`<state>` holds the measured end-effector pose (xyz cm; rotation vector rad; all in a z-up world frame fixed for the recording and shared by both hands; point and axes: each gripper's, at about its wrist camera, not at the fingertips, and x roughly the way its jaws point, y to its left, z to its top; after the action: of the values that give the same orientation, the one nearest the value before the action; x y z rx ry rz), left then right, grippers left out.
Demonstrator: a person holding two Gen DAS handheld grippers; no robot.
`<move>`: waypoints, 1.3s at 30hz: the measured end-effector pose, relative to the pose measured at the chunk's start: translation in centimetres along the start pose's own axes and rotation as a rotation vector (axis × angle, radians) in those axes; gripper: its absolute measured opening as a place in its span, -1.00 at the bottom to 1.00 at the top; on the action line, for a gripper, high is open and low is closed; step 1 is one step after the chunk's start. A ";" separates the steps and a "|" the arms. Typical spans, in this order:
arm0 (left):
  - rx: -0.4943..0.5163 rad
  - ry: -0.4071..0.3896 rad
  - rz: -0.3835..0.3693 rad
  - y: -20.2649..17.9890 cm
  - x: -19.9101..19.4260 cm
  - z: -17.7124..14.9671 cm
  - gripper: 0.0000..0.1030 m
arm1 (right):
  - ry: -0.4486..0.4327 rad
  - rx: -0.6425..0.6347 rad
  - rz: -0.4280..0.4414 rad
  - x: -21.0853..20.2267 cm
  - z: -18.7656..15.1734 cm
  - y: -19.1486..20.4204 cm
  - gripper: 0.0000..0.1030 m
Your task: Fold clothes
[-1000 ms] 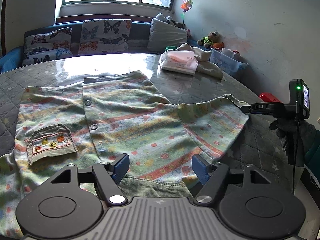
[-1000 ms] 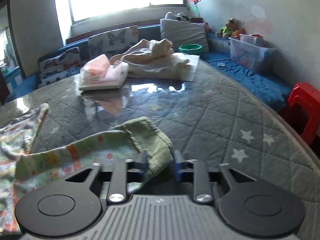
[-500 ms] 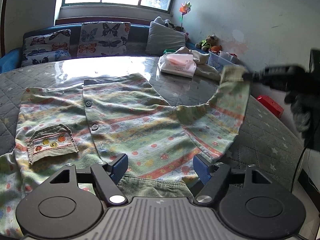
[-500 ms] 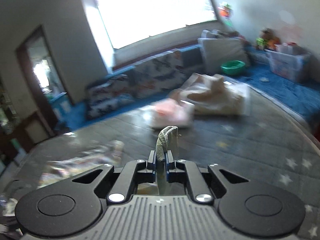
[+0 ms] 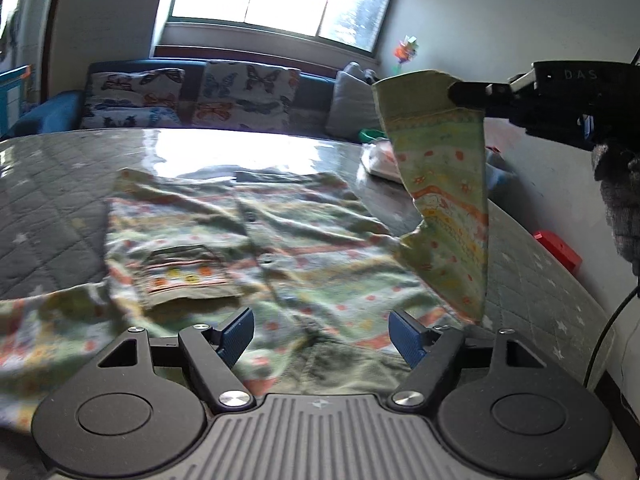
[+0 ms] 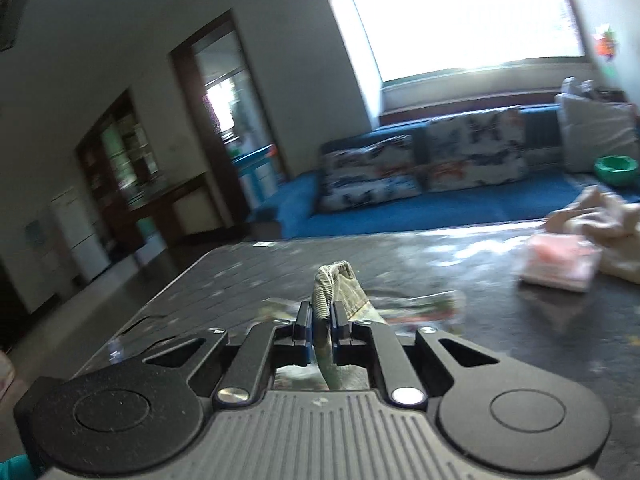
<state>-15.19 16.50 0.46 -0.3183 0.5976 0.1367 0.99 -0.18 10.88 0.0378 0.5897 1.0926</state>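
A green striped child's shirt with buttons and a chest pocket lies spread on the quilted table. My right gripper is shut on the cuff of its right sleeve. In the left wrist view the right gripper holds that sleeve lifted high above the table at the right, hanging down. My left gripper is open and empty, low over the shirt's hem near the front edge.
The grey quilted table has a glossy cover. A pink packet and a cream cloth pile lie at its far right. A blue sofa with butterfly cushions stands behind. A red stool stands at the right.
My right gripper closed on the sleeve cuff, lifted it off the table and swung it up and leftward. My left gripper moved slightly and stayed open.
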 end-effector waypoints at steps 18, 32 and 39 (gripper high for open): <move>-0.105 -0.030 0.087 4.6 -2.8 -1.4 0.51 | 0.262 -0.057 0.147 8.6 -6.3 7.5 -0.62; -0.063 -0.039 0.006 2.6 -0.5 0.3 0.26 | 0.327 -0.150 -0.124 5.9 -8.0 -1.5 -0.58; -0.052 0.011 -0.004 2.4 2.0 0.4 0.12 | 0.367 -0.135 -0.176 5.2 -9.8 -4.2 -0.58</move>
<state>-13.82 18.96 -0.98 -0.3705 0.6048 0.1464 1.49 -0.30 -0.99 -0.3326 0.8293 0.9707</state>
